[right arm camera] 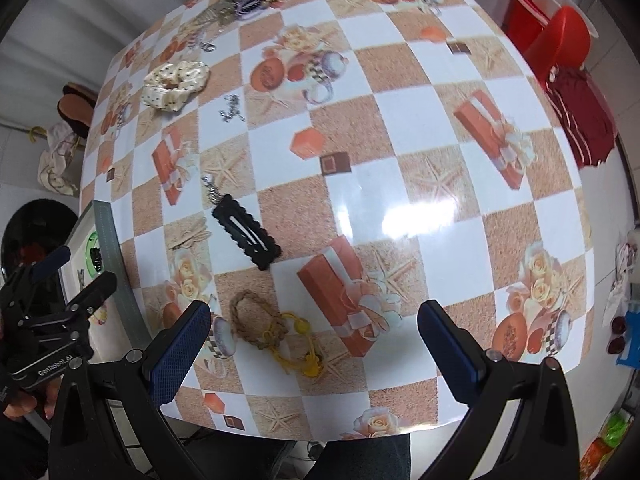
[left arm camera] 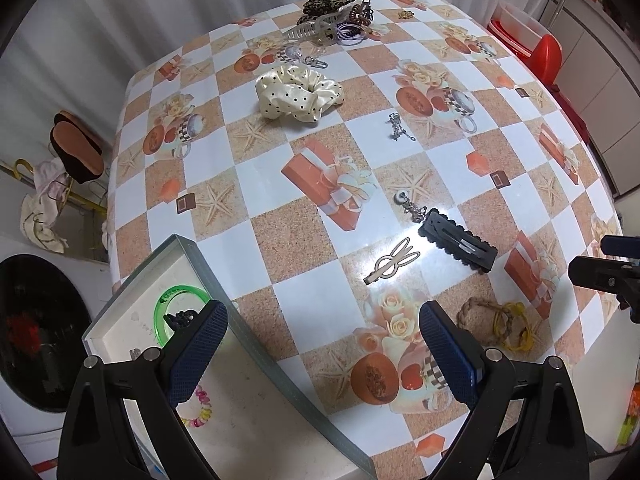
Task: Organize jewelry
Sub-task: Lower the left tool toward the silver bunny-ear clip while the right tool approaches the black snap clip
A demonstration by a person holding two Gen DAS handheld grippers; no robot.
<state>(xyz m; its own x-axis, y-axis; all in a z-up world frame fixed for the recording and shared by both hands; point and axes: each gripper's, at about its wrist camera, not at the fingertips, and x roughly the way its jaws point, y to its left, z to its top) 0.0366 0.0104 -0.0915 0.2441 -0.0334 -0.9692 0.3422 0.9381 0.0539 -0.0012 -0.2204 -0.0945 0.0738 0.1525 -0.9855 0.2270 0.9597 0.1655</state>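
Note:
My left gripper (left arm camera: 323, 322) is open and empty, over the grey-rimmed white box (left arm camera: 208, 264) edge at the table's near left. The box holds a green bangle (left arm camera: 176, 300), a small black clip (left arm camera: 182, 317) and a coloured bead bracelet (left arm camera: 198, 408). My right gripper (right arm camera: 314, 326) is open and empty above a braided rope band (right arm camera: 250, 320) and a yellow hair tie (right arm camera: 298, 344). A black snap clip (right arm camera: 245, 231), a beige bunny clip (left arm camera: 392, 266) and a silver charm (left arm camera: 410, 204) lie nearby. A cream dotted scrunchie (left arm camera: 298, 94) lies farther back.
A pile of hair accessories (left arm camera: 332, 16) sits at the far edge, with a small silver chain (left arm camera: 398, 126) mid-table and a gold piece (left arm camera: 406, 14) far right. Red plastic stools (right arm camera: 560, 40) stand right of the table. A washing machine (left arm camera: 36, 332) is at the left.

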